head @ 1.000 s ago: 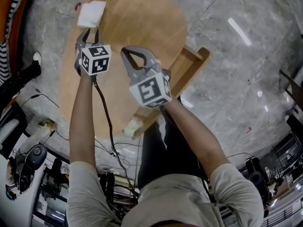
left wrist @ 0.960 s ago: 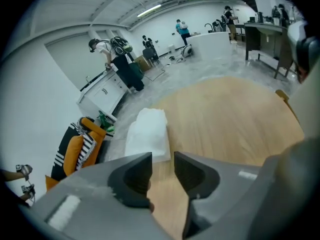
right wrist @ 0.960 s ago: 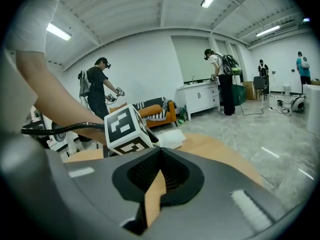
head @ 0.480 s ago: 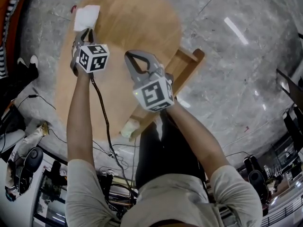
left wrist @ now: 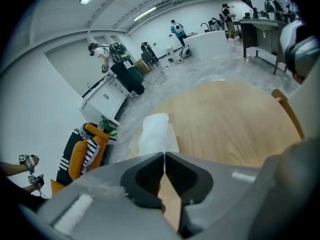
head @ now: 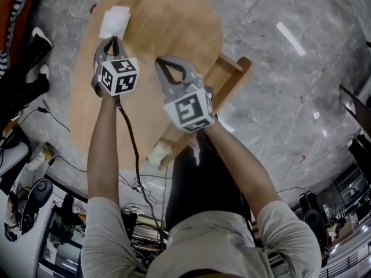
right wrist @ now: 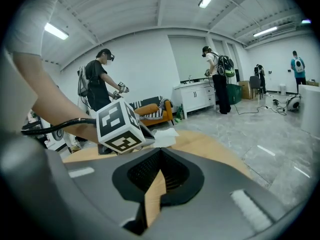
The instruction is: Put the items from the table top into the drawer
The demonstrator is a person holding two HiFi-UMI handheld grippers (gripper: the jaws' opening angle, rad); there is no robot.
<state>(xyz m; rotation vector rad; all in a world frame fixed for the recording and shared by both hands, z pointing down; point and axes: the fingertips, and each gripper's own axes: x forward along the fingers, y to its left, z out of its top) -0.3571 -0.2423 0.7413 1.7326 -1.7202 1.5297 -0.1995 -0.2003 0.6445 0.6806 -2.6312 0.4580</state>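
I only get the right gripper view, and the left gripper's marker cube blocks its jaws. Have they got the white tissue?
Observer: The left gripper has just been closing its jaws. Their tips now meet at the near edge of the white tissue, but whether they pinch it, I cannot tell.
Operator: Is the drawer open yet?
Observer: Yes, the head view shows the drawer pulled out at the right side of the table.

The hand-held gripper (left wrist: 164, 156) has just been closing, and its jaws meet on the near edge of a white tissue (left wrist: 155, 131), with a sliver of white between their tips. The tissue lies on the round wooden counter (left wrist: 235, 124). Left of the tissue, off the counter, stands an orange chair (left wrist: 74, 158).
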